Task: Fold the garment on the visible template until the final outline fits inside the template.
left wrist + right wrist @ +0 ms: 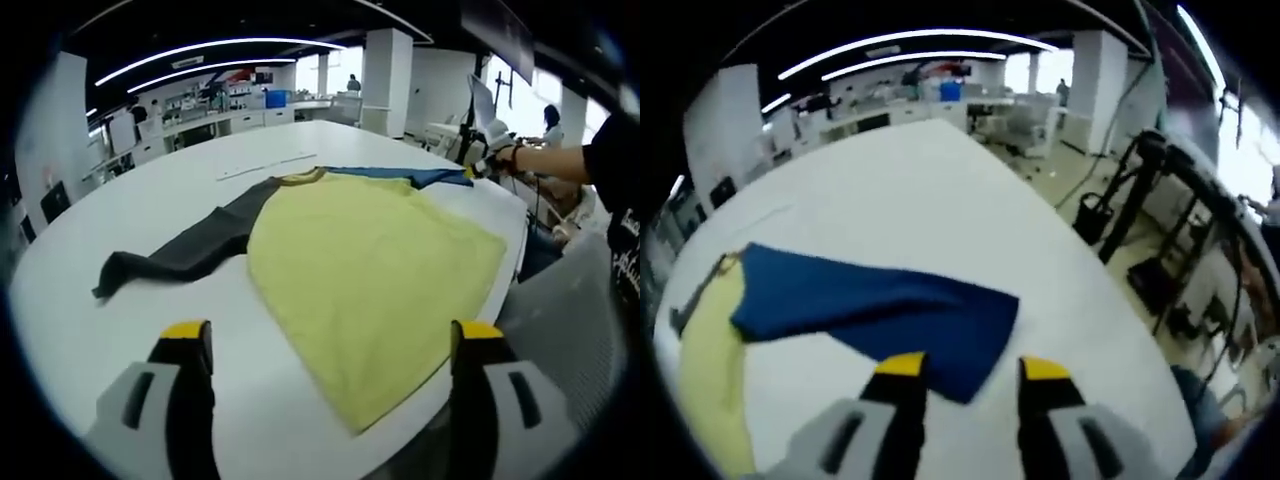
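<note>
A white table [300, 150] carries a yellow shirt [370, 270] lying flat, ahead of and between the left gripper's jaws. Its dark grey sleeve [190, 250] stretches beyond the left jaw. In the right gripper view, the blue sleeve [880, 305] lies just ahead of the jaws.

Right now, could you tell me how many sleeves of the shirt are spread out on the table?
2: the dark grey sleeve stretches away from the yellow body; the blue sleeve lies at the right gripper, its cuff end between the open jaws.
</note>
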`<state>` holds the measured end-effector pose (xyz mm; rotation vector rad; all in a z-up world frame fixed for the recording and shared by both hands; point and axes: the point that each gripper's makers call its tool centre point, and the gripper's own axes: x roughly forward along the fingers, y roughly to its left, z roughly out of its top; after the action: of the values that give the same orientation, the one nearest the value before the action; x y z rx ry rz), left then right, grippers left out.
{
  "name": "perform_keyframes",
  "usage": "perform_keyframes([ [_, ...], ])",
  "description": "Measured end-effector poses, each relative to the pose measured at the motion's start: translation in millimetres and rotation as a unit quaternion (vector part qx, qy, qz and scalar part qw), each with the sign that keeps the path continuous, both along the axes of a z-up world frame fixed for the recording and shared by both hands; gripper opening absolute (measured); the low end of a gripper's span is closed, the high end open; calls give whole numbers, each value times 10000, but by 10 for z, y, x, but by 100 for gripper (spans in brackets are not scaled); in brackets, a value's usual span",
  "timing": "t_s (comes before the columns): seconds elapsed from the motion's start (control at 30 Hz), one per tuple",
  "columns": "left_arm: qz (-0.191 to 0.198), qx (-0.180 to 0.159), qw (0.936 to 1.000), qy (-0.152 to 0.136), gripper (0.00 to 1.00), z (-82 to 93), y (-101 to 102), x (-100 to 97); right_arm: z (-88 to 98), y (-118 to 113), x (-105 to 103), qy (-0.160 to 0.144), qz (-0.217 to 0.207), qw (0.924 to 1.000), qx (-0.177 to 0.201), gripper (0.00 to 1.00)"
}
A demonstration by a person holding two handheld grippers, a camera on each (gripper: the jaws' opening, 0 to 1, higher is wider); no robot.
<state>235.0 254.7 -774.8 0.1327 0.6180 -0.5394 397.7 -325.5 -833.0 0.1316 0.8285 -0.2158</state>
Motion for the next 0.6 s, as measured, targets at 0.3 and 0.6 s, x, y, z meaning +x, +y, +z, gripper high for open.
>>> perform_keyframes([
  [0.3, 11, -13, 10000, -17, 96, 26, -58, -22, -44, 65, -86, 174, -109, 9998, 80, 21],
  [0.6, 62, -4, 10000, -34, 95, 52, -46, -26, -126, 46, -106, 274, -269, 9992, 91, 21],
])
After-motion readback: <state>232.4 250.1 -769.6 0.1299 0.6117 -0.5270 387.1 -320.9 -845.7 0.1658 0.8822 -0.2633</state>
